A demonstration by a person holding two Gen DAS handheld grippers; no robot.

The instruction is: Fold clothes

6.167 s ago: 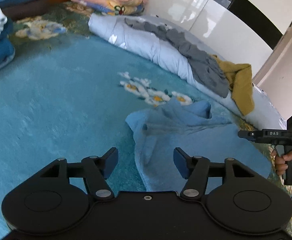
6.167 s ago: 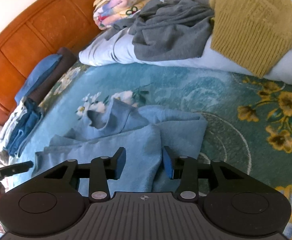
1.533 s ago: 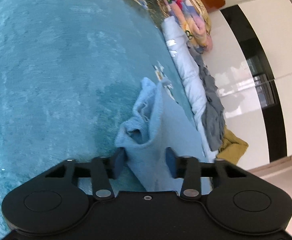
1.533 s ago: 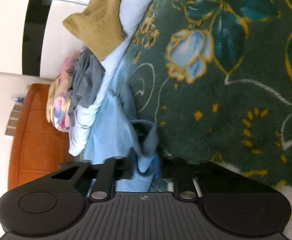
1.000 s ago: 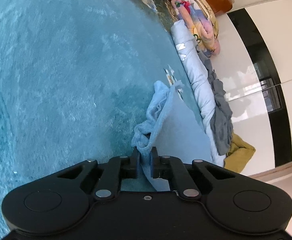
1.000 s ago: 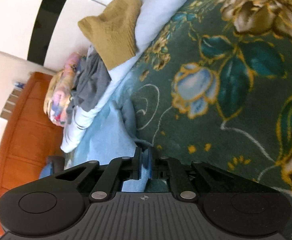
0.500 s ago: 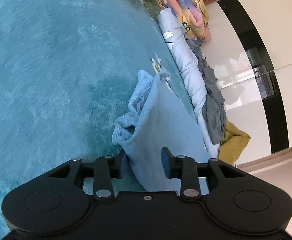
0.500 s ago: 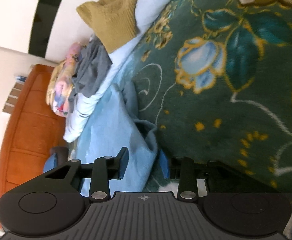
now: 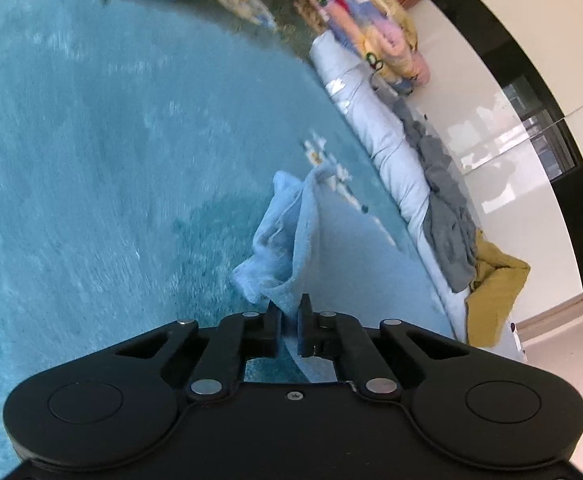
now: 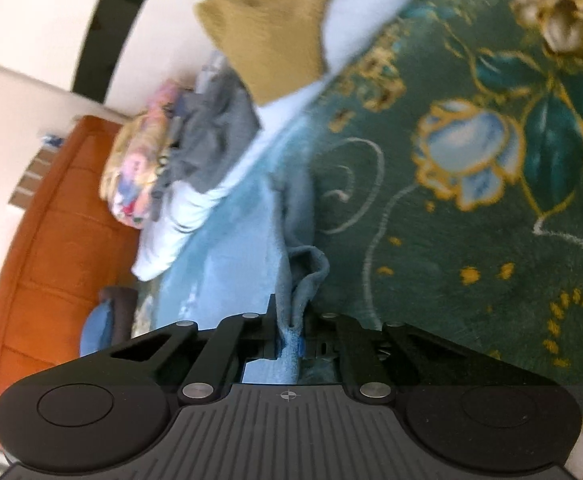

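The soft, fleecy light-blue cloth garment (image 9: 291,240) is pinched between the matt black plastic fingers of the left gripper (image 9: 289,312), whose pivots carry small shiny metal pins. Beneath it lies a plush teal pile bedspread (image 9: 91,160). Ahead of the right gripper (image 10: 289,320), with its ribbed matt plastic body, a coarse-knit mustard sweater (image 10: 275,28) lies beyond; far left, polished orange wooden headboard (image 10: 39,248).

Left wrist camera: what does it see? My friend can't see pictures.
The black left gripper is shut on the edge of a light blue fleece garment, lifting it off a fuzzy teal blanket. Behind lie a grey garment and a mustard knit sweater.
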